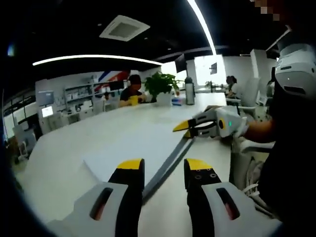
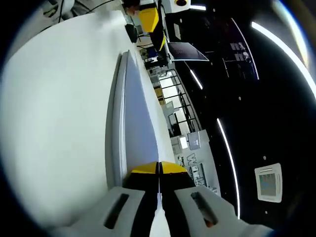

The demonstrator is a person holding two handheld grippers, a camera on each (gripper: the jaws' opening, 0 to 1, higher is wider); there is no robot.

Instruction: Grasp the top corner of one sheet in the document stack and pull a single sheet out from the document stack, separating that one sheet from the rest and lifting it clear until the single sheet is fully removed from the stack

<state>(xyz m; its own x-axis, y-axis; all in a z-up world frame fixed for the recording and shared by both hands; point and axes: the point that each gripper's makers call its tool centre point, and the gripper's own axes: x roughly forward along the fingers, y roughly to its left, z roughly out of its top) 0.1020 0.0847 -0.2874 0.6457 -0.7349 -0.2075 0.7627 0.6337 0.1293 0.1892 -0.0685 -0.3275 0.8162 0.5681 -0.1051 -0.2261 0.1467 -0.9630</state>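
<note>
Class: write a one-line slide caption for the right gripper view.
Right gripper, jaws shut on one sheet, lifts it off the stack on the table.

The big white table (image 1: 64,163) has lots of bare room on the left side of the left gripper view, and a gripper could slide there. The flat stack of paper (image 1: 123,148) lies in the middle. The raised sheet (image 1: 168,165) cuts across just past the left gripper (image 1: 163,170). The right gripper (image 1: 183,129) blocks the right side, with the person's arm (image 1: 259,129) behind it. Far off, a plant (image 1: 160,85) and a bottle (image 1: 189,91) stand well away.
</note>
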